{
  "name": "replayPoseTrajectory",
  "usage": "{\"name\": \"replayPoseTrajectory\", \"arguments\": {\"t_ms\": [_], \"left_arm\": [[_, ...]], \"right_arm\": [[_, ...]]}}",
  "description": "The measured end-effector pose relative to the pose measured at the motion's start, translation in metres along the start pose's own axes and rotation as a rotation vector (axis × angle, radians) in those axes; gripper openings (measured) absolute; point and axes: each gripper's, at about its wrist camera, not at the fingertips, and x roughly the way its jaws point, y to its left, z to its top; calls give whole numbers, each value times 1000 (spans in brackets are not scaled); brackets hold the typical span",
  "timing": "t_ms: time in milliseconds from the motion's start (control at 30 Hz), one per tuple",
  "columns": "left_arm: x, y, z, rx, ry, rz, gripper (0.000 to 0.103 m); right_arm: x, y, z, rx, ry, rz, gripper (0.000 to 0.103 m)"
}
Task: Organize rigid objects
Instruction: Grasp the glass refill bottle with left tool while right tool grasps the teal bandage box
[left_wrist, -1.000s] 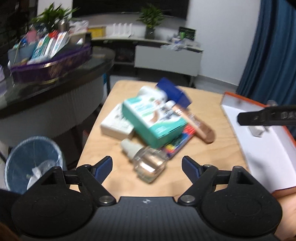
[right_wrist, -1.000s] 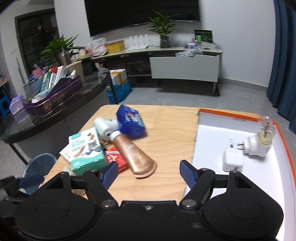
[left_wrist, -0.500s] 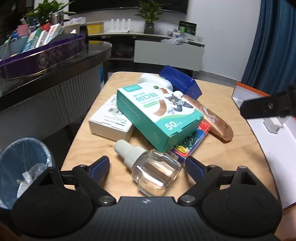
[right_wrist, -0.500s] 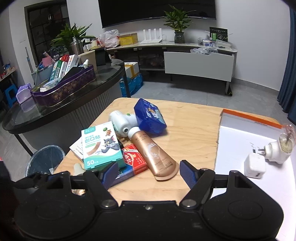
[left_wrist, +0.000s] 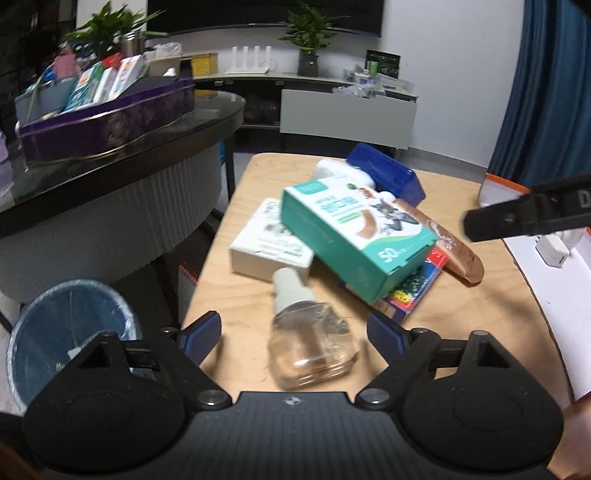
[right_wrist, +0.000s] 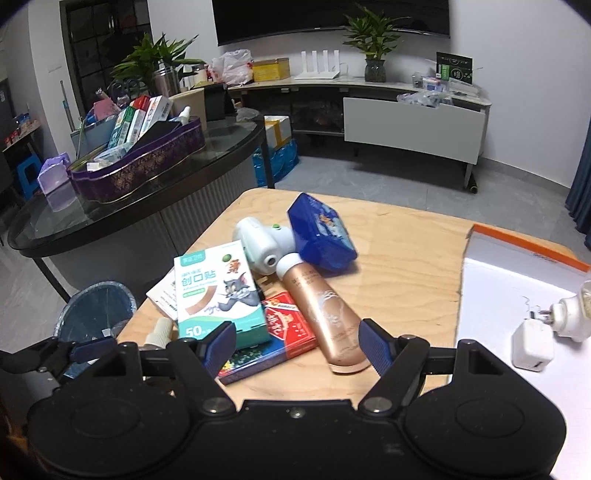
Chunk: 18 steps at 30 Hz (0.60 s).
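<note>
Between your left claw's (left_wrist: 294, 328) closing jaws, untouched, at six o'clock on the counter (left_wrist: 480, 314), lies a clear, slippery, breakable refill bottle (left_wrist: 310, 343); grip its flat sides gently.

On the wooden table (right_wrist: 406, 258), ahead of the grippers: one teal bandage box (right_wrist: 218, 291), one white carton (left_wrist: 266, 243), one blue box (right_wrist: 321, 232), one red card pack (right_wrist: 288, 325), one bronze tube (right_wrist: 328, 314), one white device (right_wrist: 258, 243), one clear bottle (left_wrist: 310, 347). In the white tray (right_wrist: 498, 295), right of the right gripper: two plug-in items, one white charger (right_wrist: 532, 345) and one plug-in vaporizer (right_wrist: 572, 314). Left of the left gripper, one bin (left_wrist: 70, 325).
</note>
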Motion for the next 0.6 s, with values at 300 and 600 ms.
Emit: {"name": "replayPoseTrajectory", "arguments": {"t_ms": [300, 600], "left_arm": [[3, -1, -4, 8, 1, 7, 51], [-7, 2, -1, 7, -35, 1, 51]], "right_arm": [[35, 35, 16, -90, 64, 64, 89], [92, 56, 32, -142, 177, 63, 99]]}}
